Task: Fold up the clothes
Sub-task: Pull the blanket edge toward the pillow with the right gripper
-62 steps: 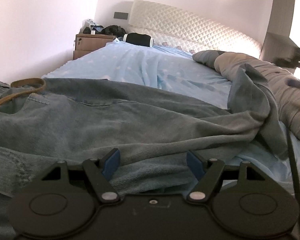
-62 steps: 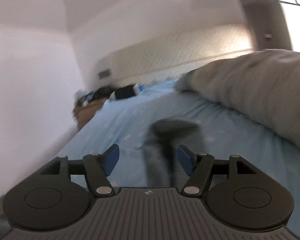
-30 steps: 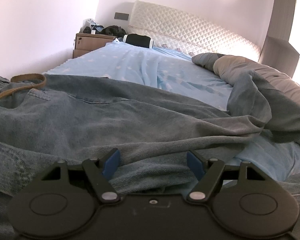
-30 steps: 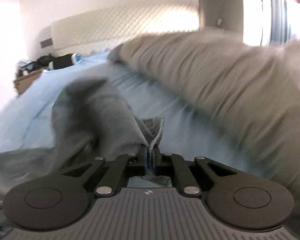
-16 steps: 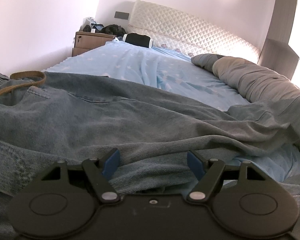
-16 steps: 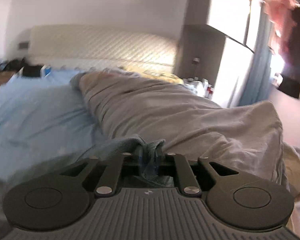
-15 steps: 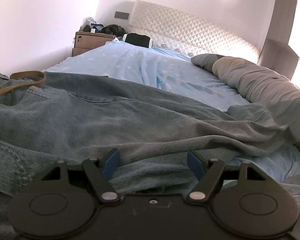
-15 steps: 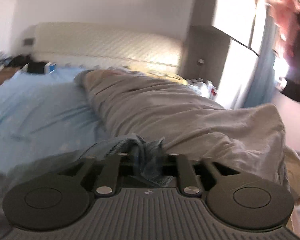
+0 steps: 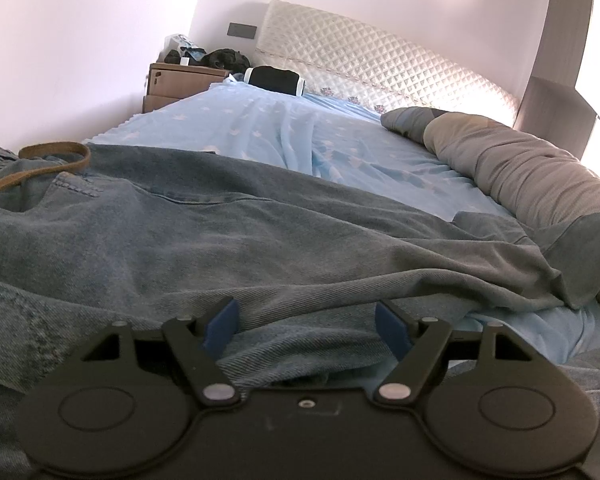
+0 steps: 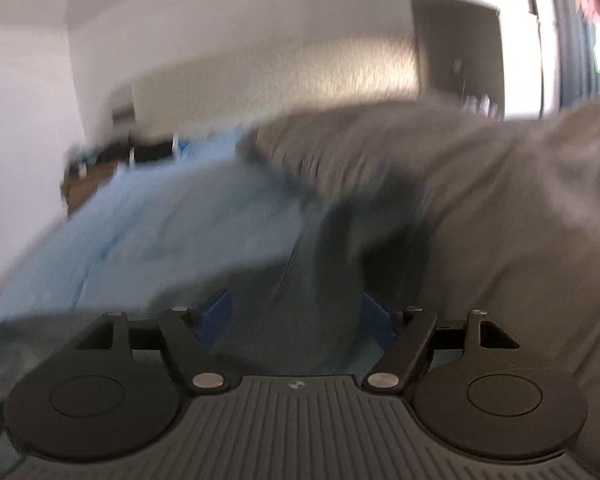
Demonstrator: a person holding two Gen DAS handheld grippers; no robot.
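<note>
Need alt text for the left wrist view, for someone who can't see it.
The left hand-held gripper, jaws open, straddles a fold of blue jeans spread across a bed with a light blue sheet. A brown belt lies at the jeans' far left; a grey duvet is bunched on the right.

no readable text, label or number anywhere — both views, nothing legible.

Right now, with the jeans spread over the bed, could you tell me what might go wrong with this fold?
1. The right gripper has just been opening; nothing is pinched, and the leg end lies partly on the grey duvet, so it may slide or skew.
2. The brown belt sits loose at the waistband and could bunch the fold.
3. The left gripper stands open over rumpled jeans, pinning nothing.
</note>
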